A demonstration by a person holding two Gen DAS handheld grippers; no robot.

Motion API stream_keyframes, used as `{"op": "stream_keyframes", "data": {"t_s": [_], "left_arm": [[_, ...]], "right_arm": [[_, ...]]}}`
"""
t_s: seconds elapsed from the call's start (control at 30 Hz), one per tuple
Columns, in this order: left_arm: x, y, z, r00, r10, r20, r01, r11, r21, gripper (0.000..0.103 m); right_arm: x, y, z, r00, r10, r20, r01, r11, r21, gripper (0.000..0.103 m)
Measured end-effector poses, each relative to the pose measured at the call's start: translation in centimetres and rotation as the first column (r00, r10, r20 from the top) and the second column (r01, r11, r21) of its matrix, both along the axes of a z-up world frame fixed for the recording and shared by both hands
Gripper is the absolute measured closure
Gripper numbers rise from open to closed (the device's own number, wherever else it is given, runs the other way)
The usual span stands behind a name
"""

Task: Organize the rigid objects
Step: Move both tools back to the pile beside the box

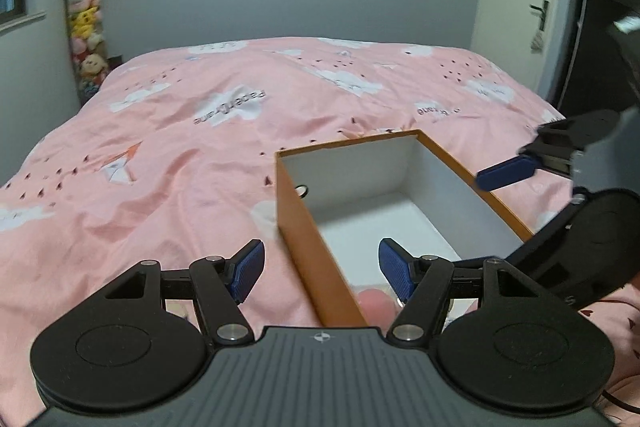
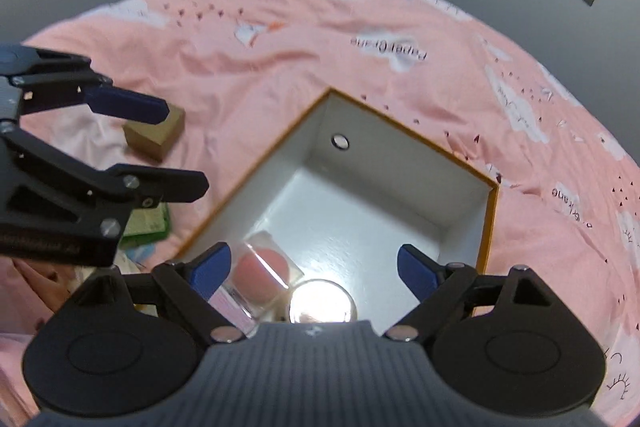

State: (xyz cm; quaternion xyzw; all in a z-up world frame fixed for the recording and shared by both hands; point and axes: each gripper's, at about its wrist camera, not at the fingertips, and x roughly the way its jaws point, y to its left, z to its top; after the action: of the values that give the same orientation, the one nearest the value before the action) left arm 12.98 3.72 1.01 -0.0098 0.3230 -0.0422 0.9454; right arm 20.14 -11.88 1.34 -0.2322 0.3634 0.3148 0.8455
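Both grippers, left [image 1: 321,269] and right [image 2: 313,267], hang with jaws spread, empty. The brown block [image 2: 155,135], upper left of the right view, lies on the bed [image 2: 280,67] beside the box [image 2: 489,223]; probably light, stiff; pinch its flat sides.

Bed [image 1: 200,131], pink cloud-print duvet: open orange box [image 2: 486,231] at frame centre; brown cardboard cube [image 2: 156,141] and green packet [image 2: 150,223] at left in right-wrist view.
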Motion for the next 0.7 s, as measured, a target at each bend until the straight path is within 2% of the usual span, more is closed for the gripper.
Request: {"op": "stream_keyframes", "data": {"t_s": [0.13, 0.37, 0.6, 0.7], "left_arm": [[-1.2, 1.0, -0.4, 0.999, 0.028, -0.034, -0.030, 0.999, -0.031, 0.026], [-3.6, 2.5, -2.3, 0.988, 0.087, -0.126, -0.090, 0.996, -0.024, 0.027], [-6.0, 3.5, -3.8, 0.974, 0.098, -0.206, -0.107, 0.994, -0.030, 0.030], [-6.9, 3.6, -4.4, 0.969, 0.080, -0.234, -0.090, 0.995, -0.033, 0.035]], "right_arm": [[-2.1, -0.1, 0.5, 0.999, -0.020, 0.039, 0.018, 0.999, 0.048, 0.014], [-6.0, 0.4, 0.9, 0.998, 0.060, -0.009, -0.058, 0.981, 0.184, 0.015], [-9.0, 2.0, -0.3, 0.990, 0.123, -0.068, -0.107, 0.974, 0.199, 0.031], [-9.8, 2.4, -0.8, 0.984, 0.145, -0.101, -0.125, 0.975, 0.186, 0.038]]}}
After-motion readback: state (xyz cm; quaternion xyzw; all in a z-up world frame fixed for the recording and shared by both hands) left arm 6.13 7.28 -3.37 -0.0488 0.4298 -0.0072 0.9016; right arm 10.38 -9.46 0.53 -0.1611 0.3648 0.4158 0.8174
